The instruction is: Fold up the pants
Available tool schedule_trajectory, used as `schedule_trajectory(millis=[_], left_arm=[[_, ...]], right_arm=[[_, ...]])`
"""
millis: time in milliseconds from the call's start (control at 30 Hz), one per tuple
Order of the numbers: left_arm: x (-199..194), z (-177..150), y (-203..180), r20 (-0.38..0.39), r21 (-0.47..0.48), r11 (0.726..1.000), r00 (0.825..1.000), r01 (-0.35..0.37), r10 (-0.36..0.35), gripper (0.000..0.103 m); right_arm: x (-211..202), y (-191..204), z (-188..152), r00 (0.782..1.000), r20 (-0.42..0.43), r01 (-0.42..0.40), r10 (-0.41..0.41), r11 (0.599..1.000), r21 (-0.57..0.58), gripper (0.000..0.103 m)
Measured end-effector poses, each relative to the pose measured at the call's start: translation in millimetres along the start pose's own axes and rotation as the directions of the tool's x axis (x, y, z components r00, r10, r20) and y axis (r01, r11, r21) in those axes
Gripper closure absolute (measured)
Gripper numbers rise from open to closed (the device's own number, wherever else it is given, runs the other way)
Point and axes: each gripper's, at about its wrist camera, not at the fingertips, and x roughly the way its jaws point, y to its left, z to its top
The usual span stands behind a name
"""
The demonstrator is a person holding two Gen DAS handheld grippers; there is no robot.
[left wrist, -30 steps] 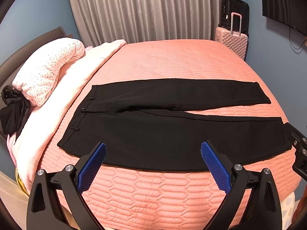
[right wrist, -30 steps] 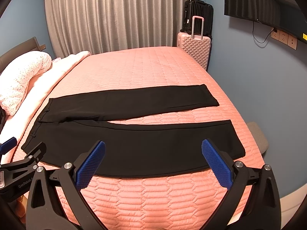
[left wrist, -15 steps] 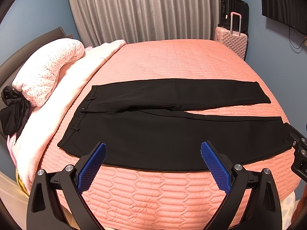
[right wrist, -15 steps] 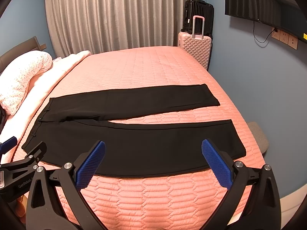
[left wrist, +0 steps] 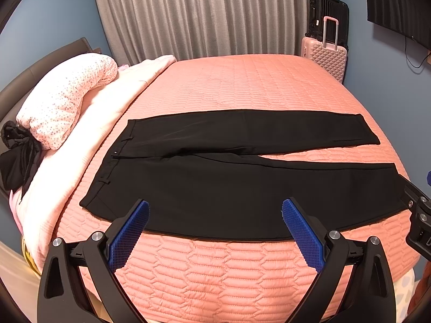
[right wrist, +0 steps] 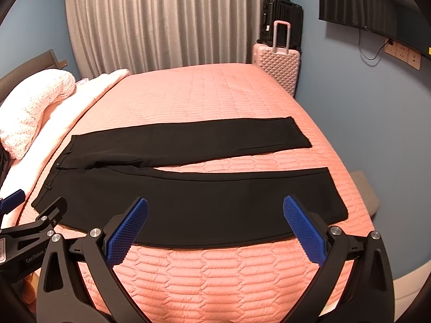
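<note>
Hovering at near bed edge: left gripper (left wrist: 215,219) and right gripper (right wrist: 215,216), fingers spread wide, holding nothing. Black pants (left wrist: 242,183) flat on pink quilted bed (left wrist: 242,86), waistband left, legs apart toward right. Speckled pillow (left wrist: 64,102) and dark bundle (left wrist: 18,158) far left; pink suitcase (right wrist: 277,67), grey curtain (right wrist: 167,18) behind.

Black pants (left wrist: 242,177), unfolded, flat across pink bedspread (left wrist: 242,86), legs spread apart, waistband left
</note>
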Motion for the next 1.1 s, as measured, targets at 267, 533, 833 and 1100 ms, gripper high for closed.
schedule_trajectory(millis=[267, 533, 833, 1100], left_arm=[[54.2, 10.6, 16.9, -0.087, -0.024, 0.998, 0.995, -0.052, 0.050, 0.006], [117.8, 50.4, 3.1, -0.024, -0.062, 0.997, 0.998, -0.055, 0.054, 0.005], [210.8, 71.8, -10.4, -0.059, -0.245, 0.949, 0.973, 0.200, -0.221, 0.006], [262.8, 65.3, -27.3, -0.162, -0.246, 0.922, 0.925, 0.300, -0.345, 0.005]], right_arm=[[89.5, -91.9, 37.2, 0.999, -0.025, 0.028, -0.030, 0.997, -0.068, 0.005], [279.7, -234.3, 121.2, 0.980, -0.159, -0.104, 0.123, 0.987, 0.126, 0.005], [434.2, -275.8, 168.2, 0.959, -0.242, -0.159, 0.149, 0.987, -0.021, 0.005], [468.6, -284.1, 147.8, 0.948, -0.244, -0.234, 0.203, 0.966, -0.105, 0.005]])
